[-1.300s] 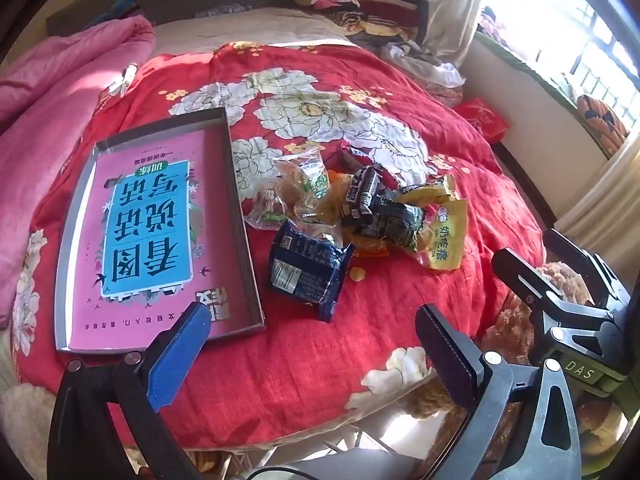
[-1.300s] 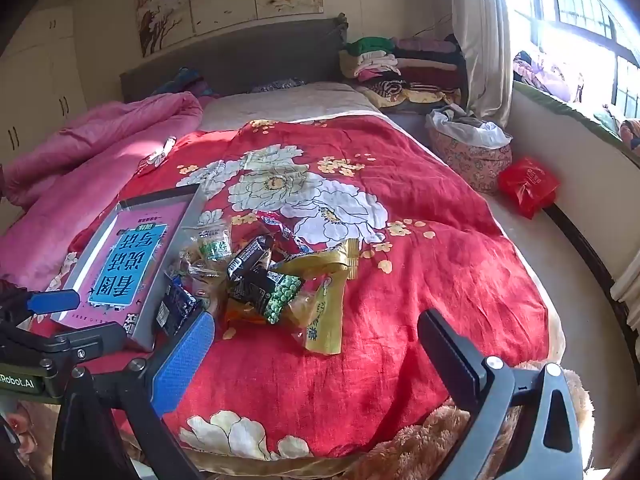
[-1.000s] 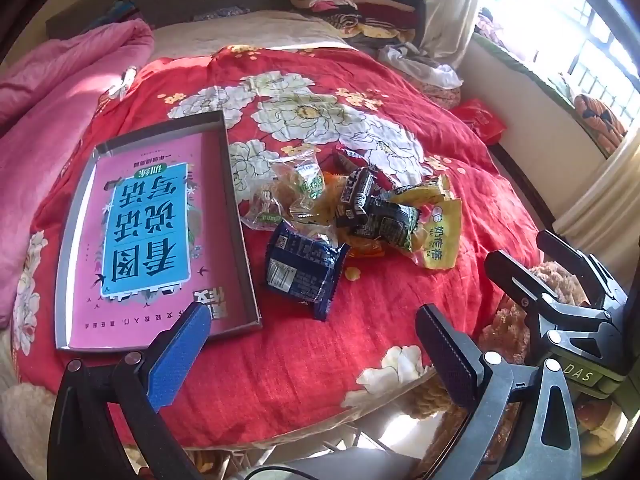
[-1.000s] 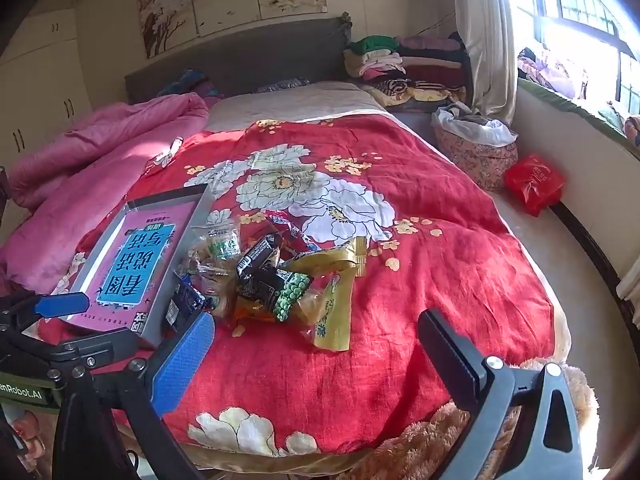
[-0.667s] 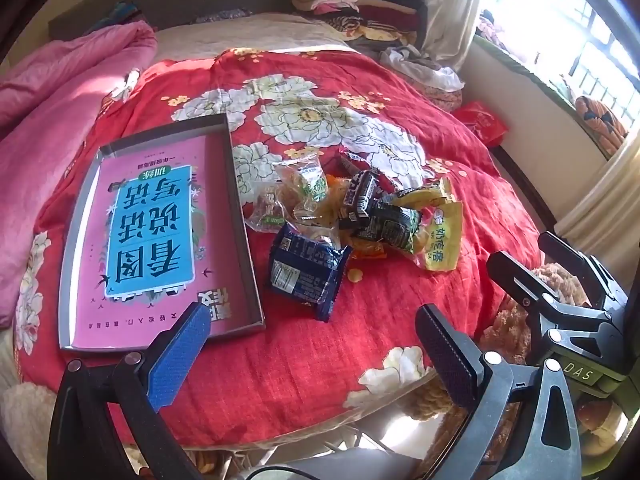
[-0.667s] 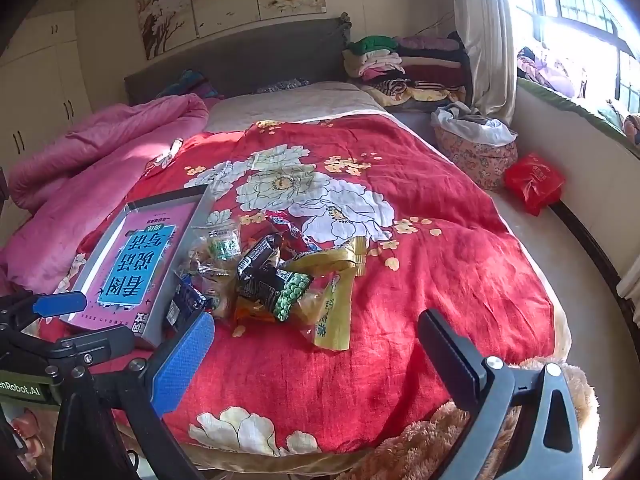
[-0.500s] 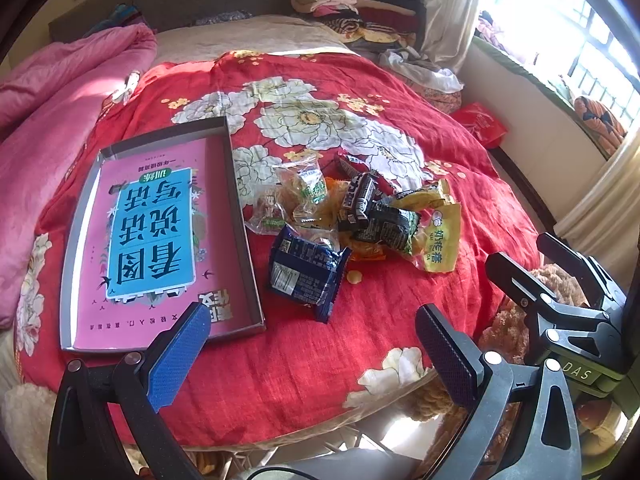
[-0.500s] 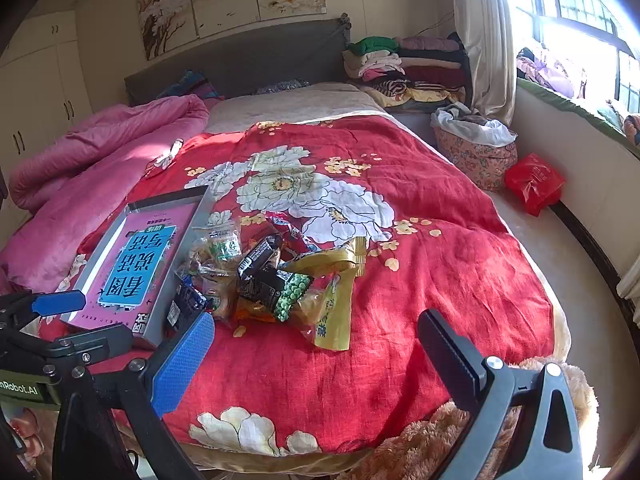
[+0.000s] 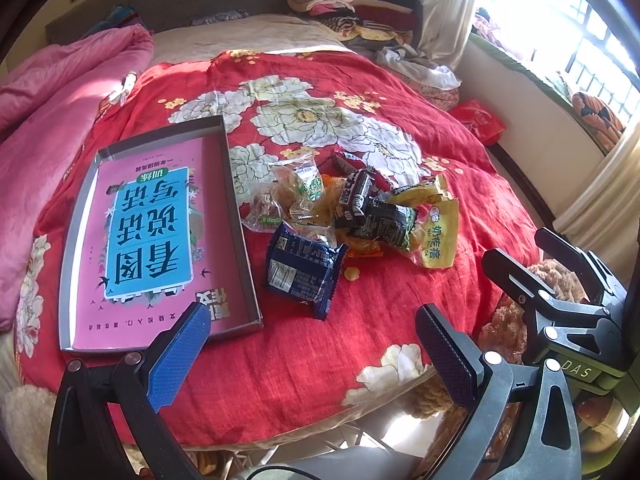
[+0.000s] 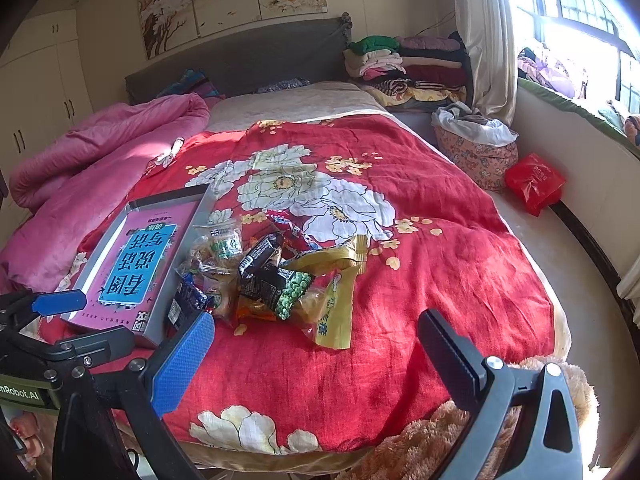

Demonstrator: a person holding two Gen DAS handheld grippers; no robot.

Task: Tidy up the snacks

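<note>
A heap of snack packets lies on the red floral bedspread point(image 9: 360, 96): a dark blue packet point(image 9: 302, 270) nearest me, a black pea packet point(image 9: 380, 220), a yellow packet point(image 9: 438, 232) and clear-wrapped pastries point(image 9: 298, 188). In the right wrist view the same heap shows the black pea packet point(image 10: 276, 284) and yellow packet point(image 10: 334, 296). A shallow grey box with a pink and blue printed bottom point(image 9: 154, 236) lies left of the heap. My left gripper point(image 9: 312, 348) is open and empty, short of the bed's near edge. My right gripper point(image 10: 316, 356) is open too, also empty.
A pink quilt point(image 10: 104, 148) is bunched along the bed's left side. Folded clothes point(image 10: 404, 64) are stacked by the headboard, a floral basket point(image 10: 476, 152) and red bag point(image 10: 534, 182) sit on the floor at right. A brown plush toy point(image 10: 440, 436) lies at the bed's foot.
Both views drift slightly; the grippers stay open and nothing on the bed has moved.
</note>
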